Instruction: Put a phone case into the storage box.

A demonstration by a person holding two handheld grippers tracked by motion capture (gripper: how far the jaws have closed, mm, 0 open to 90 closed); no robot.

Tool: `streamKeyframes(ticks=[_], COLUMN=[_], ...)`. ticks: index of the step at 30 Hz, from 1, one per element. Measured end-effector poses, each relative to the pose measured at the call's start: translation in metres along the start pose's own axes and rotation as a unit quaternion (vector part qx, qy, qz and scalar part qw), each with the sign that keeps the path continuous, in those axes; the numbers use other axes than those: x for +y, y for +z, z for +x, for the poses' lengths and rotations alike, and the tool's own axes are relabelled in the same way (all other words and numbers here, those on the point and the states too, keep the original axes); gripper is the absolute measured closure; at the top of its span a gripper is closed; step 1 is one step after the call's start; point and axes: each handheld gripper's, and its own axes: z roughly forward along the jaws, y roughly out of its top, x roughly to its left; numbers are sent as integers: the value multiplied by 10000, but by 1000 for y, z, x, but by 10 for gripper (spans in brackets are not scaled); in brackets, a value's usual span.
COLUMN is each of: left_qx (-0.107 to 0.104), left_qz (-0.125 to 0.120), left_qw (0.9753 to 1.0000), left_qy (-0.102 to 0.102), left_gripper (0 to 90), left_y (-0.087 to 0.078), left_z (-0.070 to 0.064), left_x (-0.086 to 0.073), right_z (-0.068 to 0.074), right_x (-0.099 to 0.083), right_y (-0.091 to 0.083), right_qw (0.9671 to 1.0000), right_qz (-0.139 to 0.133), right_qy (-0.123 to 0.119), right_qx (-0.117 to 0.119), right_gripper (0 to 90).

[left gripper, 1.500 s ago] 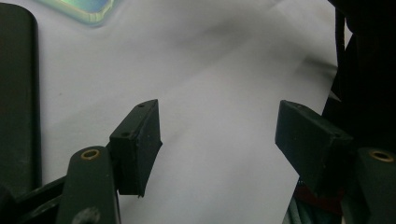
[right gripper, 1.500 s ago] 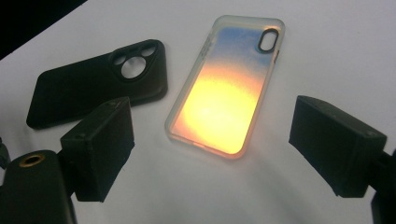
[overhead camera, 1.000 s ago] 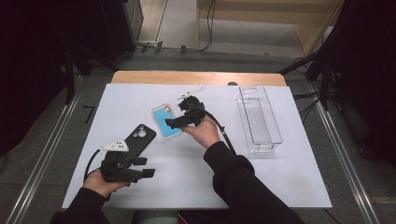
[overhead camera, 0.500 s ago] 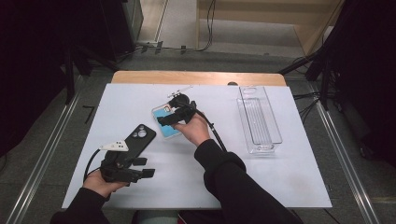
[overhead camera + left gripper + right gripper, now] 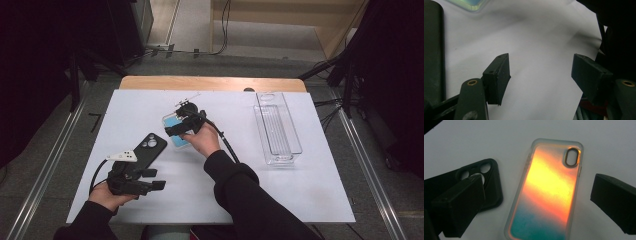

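Note:
An iridescent phone case [image 5: 179, 141] lies flat near the middle of the white table; it looks blue from above and orange and teal in the right gripper view [image 5: 549, 192]. My right gripper [image 5: 176, 128] hovers over it, open, with its jaws wide on either side [image 5: 537, 205] and not touching it. A black phone case [image 5: 150, 150] lies just left of it [image 5: 491, 182]. My left gripper [image 5: 157, 179] rests open near the front left, beside the black case [image 5: 432, 50], with bare table between its jaws [image 5: 541, 72].
A clear plastic tray [image 5: 277, 127] stands lengthwise at the right of the white table [image 5: 280, 190]. The right arm's dark sleeve [image 5: 240, 190] crosses the table's front middle. A wooden edge [image 5: 210, 82] runs along the back.
My right gripper has moved a little to the left, farther over the iridescent case. The left gripper and both cases have stayed where they were.

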Motion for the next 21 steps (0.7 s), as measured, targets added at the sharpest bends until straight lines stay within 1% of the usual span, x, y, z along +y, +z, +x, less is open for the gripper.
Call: streamKeyframes(ticks=[2, 3, 6, 9, 13, 14, 19, 21], left_qx=[3, 4, 1, 2, -1, 1, 6, 1], left_qz=[3, 0, 1, -6, -5, -7, -13, -39], left_qw=[10000, 10000, 10000, 10000, 10000, 10000, 10000, 10000], left_qy=[5, 3, 4, 7, 7, 8, -3, -17], left_gripper=[315, 315, 315, 315, 315, 315, 314, 315], left_y=[0, 0, 0, 0, 0, 0, -1, -1], left_z=[0, 0, 0, 0, 0, 0, 0, 1], left_x=[0, 0, 0, 0, 0, 0, 0, 0], right_z=[0, -1, 1, 2, 0, -2, -3, -2], right_x=[-1, -2, -4, -5, -9, -11, -15, -17], right_y=[3, 5, 7, 10, 12, 14, 18, 21], right_qw=[10000, 9999, 9998, 9997, 9997, 9996, 9995, 9993], right_qz=[60, 113, 173, 212, 174, 207, 260, 330], right_qy=[2, -36, -6, -13, -7, 37, 84, 69], right_qx=[-8, -23, -55, -87, -165, -192, -178, -168], right_gripper=[0, 0, 0, 0, 0, 0, 0, 0])
